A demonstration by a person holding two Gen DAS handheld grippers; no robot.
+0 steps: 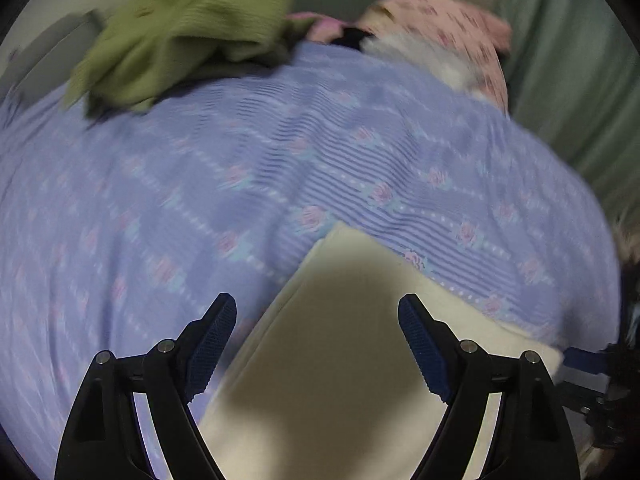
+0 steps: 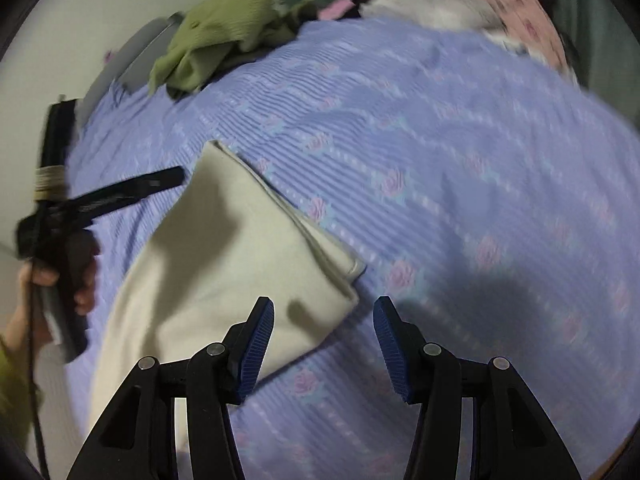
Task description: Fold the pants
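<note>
The cream pants (image 1: 332,360) lie folded in flat layers on a lilac flowered bedspread (image 1: 240,168). My left gripper (image 1: 318,308) is open and empty, hovering over the folded pants. In the right wrist view the pants (image 2: 224,264) lie to the left, with a folded corner near the middle. My right gripper (image 2: 324,312) is open and empty, above the bedspread (image 2: 460,184) just right of that corner. The left gripper (image 2: 120,196) shows at the left edge of the right wrist view, held by a hand.
A crumpled green garment (image 1: 180,36) lies at the far side of the bed, also in the right wrist view (image 2: 224,32). A pink patterned pillow (image 1: 452,28) with white fluffy fabric sits at the far right. A green curtain (image 1: 580,60) hangs beyond.
</note>
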